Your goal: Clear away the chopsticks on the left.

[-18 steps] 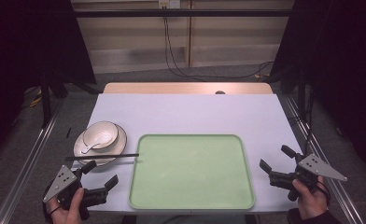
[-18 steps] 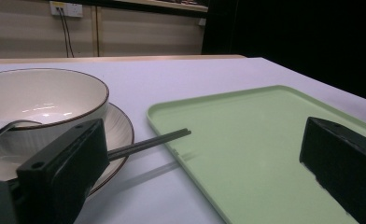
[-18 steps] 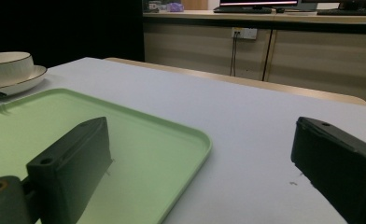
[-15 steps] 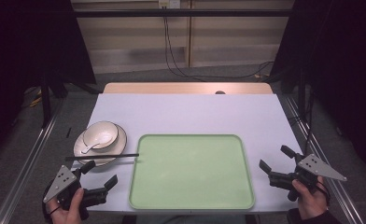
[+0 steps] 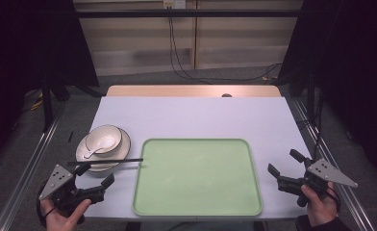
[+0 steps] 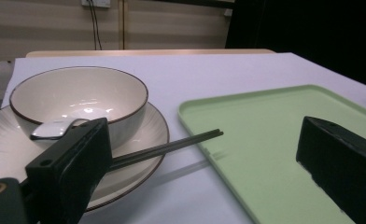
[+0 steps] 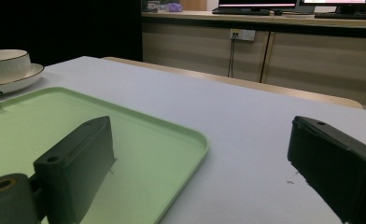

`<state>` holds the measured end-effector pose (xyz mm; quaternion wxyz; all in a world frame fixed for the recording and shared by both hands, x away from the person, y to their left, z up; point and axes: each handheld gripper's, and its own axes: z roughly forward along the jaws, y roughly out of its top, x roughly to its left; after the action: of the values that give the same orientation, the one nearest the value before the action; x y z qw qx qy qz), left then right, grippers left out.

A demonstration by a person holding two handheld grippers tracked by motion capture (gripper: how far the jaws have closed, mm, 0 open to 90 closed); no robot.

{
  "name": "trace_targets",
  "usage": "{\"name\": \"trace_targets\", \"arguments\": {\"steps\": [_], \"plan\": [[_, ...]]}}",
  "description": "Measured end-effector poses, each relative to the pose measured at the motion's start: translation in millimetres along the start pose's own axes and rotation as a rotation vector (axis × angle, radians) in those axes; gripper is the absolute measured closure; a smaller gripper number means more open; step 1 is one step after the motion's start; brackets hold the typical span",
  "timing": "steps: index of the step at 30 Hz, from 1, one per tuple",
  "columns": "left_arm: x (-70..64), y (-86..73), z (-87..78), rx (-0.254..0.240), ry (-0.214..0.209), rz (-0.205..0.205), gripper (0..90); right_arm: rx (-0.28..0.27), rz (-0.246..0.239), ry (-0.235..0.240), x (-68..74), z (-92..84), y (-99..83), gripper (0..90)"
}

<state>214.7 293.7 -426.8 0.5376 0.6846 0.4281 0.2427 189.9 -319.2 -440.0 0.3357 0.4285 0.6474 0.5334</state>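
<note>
Item 1. Left gripper (image 5: 96, 175): held in a hand (image 5: 61, 217) at the near left corner of the counter (image 5: 196, 118). Jaws spread wide, nothing between them. It sits just in front of the plate, pointing toward the green tray. In the left gripper view one jaw stands before the plate and chopsticks, the other over the tray; neither touches anything.

Item 2. Plate (image 5: 124, 143): cream, dark-rimmed, on the left of the counter, just beside the tray's left edge but apart from it.

Item 3. Bowl (image 5: 104, 137): cream with a dark rim, upright, on the plate. A white spoon (image 5: 92, 152) leans in it, its handle over the near rim.

Item 4. Chopsticks (image 5: 107, 162): a dark pair, side by side, across the near edge of the plate. Their tips reach out toward the tray; in the left gripper view (image 6: 172, 146) they end about at the tray's left rim, and contact cannot be told.

Item 5. Tray (image 5: 143, 192): pale green, rectangular, rounded corners, raised rim; centre of the near half of the counter.

Item 6. Right gripper (image 5: 285, 168): held in a hand (image 5: 317, 206) at the near right edge of the counter, well apart from the dishes. Jaws wide apart, gripping nothing. In the right gripper view one jaw stands over the tray's corner (image 7: 190, 140), the other over bare counter.
</note>
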Motion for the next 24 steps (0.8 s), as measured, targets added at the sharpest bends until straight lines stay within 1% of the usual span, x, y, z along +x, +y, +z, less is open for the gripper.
{"name": "trace_targets", "arguments": {"steps": [1, 2, 3, 4, 5, 6, 7, 8, 9, 10, 11, 12, 13, 15, 16, 17, 18, 19, 20, 21, 22, 23, 24], "plan": [[1.5, 1.4, -1.1, 0.012, -0.014, 0.022, 4.4, -0.003, 0.003, -0.001, 0.4, 0.3, 0.1, 6.6], [2.2, 2.6, -1.7, 0.023, -0.01, 0.045, 6.4, 0.0, -0.001, 0.002, 0.7, 0.4, 0.3, 6.6], [2.7, 4.0, -2.7, 0.043, 0.002, 0.076, 7.1, 0.002, -0.001, 0.003, 1.2, 0.7, 0.3, 6.4], [6.0, 6.6, -4.6, 0.083, -0.016, 0.096, 7.7, 0.002, -0.001, 0.003, 1.5, 1.1, 0.2, 6.0], [6.0, 6.6, -4.6, 0.083, -0.016, 0.096, 8.6, 0.002, 0.002, 0.01, 1.7, 1.3, 0.2, 5.3], [7.3, 7.4, -5.4, 0.099, -0.016, 0.108, 11.2, 0.001, -0.005, 0.017, 1.5, 1.6, 0.1, 4.3], [11.0, 8.5, -6.0, 0.149, -0.022, 0.134, 14.1, 0.008, -0.007, 0.024, 2.0, 1.3, 0.3, 3.7], [11.0, 8.5, -6.0, 0.149, -0.022, 0.134, 12.2, 0.003, -0.013, 0.033, 2.4, 2.1, 0.2, 3.2], [13.1, 8.7, -6.2, 0.147, -0.024, 0.133, 12.5, 0.005, -0.011, 0.054, 3.2, 2.7, 0.1, 2.5], [19.2, 9.9, -7.5, 0.158, -0.023, 0.133, 13.2, 0.013, -0.015, 0.066, 4.0, 3.1, 0.2, 2.0], [19.2, 9.9, -7.5, 0.158, -0.023, 0.133, 11.4, 0.017, -0.015, 0.064, 5.4, 3.9, 0.1, 2.0], [24.2, 10.4, -7.3, 0.166, -0.053, 0.108, 11.4, 0.017, -0.015, 0.064, 5.4, 3.9, 0.1, 2.0], [27.5, 10.6, -7.3, 0.165, -0.061, 0.098, 10.0, 0.019, -0.019, 0.073, 5.9, 4.6, 0.1, 2.0], [35.1, 10.6, -7.0, 0.189, -0.079, 0.13, 10.4, 0.022, -0.021, 0.081, 5.7, 4.7, 0.3, 2.4], [44.8, 9.9, -5.8, 0.2, -0.144, 0.121, 10.2, 0.021, -0.017, 0.076, 5.7, 5.3, -0.1, 2.5], [44.8, 9.9, -5.8, 0.2, -0.144, 0.121, 10.7, 0.021, -0.017, 0.076, 5.7, 5.3, -0.1, 2.5], [49.4, 9.7, -4.7, 0.226, -0.136, 0.149, 10.7, 0.025, -0.015, 0.074, 5.4, 5.3, -0.2, 2.6], [52.5, 9.5, -3.7, 0.237, -0.143, 0.163, 11.3, 0.025, -0.015, 0.073, 5.4, 5.6, -0.3, 2.7], [56.7, 9.8, -2.7, 0.254, -0.151, 0.166, 12.5, 0.032, -0.011, 0.072, 5.8, 5.6, -0.4, 2.8], [64.1, 11.6, -1.0, 0.286, -0.149, 0.182, 15.9, 0.041, -0.016, 0.068, 5.6, 6.8, -1.2, 3.3], [64.1, 11.6, -1.0, 0.286, -0.149, 0.182, 15.9, 0.044, -0.018, 0.066, 5.4, 7.1, -1.4, 3.5], [68.0, 13.4, -0.4, 0.294, -0.142, 0.191, 15.9, 0.048, -0.016, 0.071, 5.1, 6.8, -1.3, 3.6], [71.2, 14.9, 0.3, 0.297, -0.15, 0.189, 16.5, 0.043, -0.012, 0.072, 5.1, 7.1, -1.4, 3.6]]}}
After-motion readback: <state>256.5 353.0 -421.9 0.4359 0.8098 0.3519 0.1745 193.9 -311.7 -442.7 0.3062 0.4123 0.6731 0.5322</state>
